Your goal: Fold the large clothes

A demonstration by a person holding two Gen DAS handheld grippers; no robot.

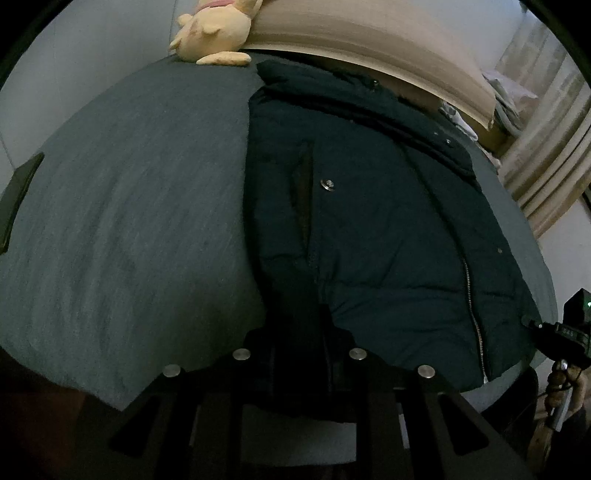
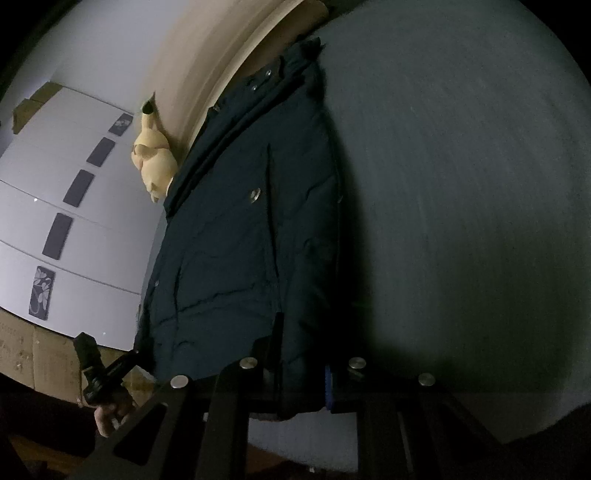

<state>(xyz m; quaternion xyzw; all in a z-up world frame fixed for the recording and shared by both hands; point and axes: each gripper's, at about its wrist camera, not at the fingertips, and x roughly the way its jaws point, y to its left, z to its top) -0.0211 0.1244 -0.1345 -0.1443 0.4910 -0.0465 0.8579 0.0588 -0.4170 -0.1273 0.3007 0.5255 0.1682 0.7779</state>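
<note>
Pinching jacket hem, both grippers.

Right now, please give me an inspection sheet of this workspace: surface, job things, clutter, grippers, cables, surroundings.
Surface: bed with a grey-green cover, mostly flat.
Job's things: dark padded jacket lies lengthwise on the bed, collar toward the headboard, hem at the near edge.
Clutter: yellow plush toy by the headboard, beside the collar.
Grippers: left gripper and right gripper each have jaws shut on the jacket hem.
Cables: nothing seen.
Surroundings: white cabinet doors with dark panels, cardboard boxes, curtain; dim light.
</note>
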